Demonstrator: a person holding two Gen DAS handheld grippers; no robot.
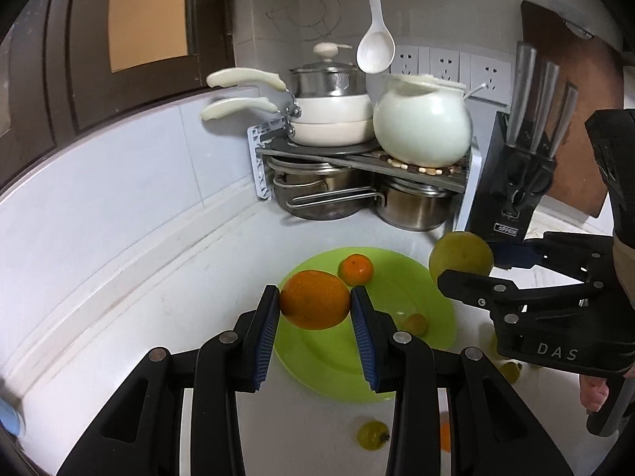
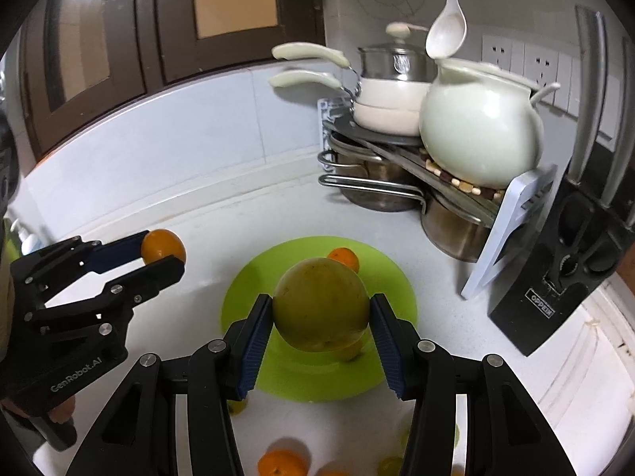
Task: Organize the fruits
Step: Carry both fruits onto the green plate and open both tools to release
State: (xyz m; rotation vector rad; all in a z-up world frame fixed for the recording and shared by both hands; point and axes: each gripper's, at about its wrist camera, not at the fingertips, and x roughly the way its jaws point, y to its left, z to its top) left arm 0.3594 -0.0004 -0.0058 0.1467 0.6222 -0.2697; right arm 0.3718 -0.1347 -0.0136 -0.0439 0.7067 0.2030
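My left gripper [image 1: 314,302] is shut on an orange [image 1: 314,299] and holds it above the near left part of a green plate [image 1: 397,273]. My right gripper [image 2: 321,311] is shut on a large yellow-green fruit [image 2: 320,304] above the same plate [image 2: 254,289]. A small mandarin [image 1: 356,268] lies at the back of the plate, and a smaller orange fruit [image 1: 415,323] at its right side. The right gripper with its fruit [image 1: 460,256] shows in the left wrist view, the left gripper with the orange [image 2: 163,246] in the right wrist view.
Loose fruits lie on the white counter near me: a small yellow-green one [image 1: 372,434] and oranges [image 2: 282,463]. A rack with pots and a white jar [image 1: 422,123] stands in the back corner. A black knife block [image 1: 512,182] stands right of it.
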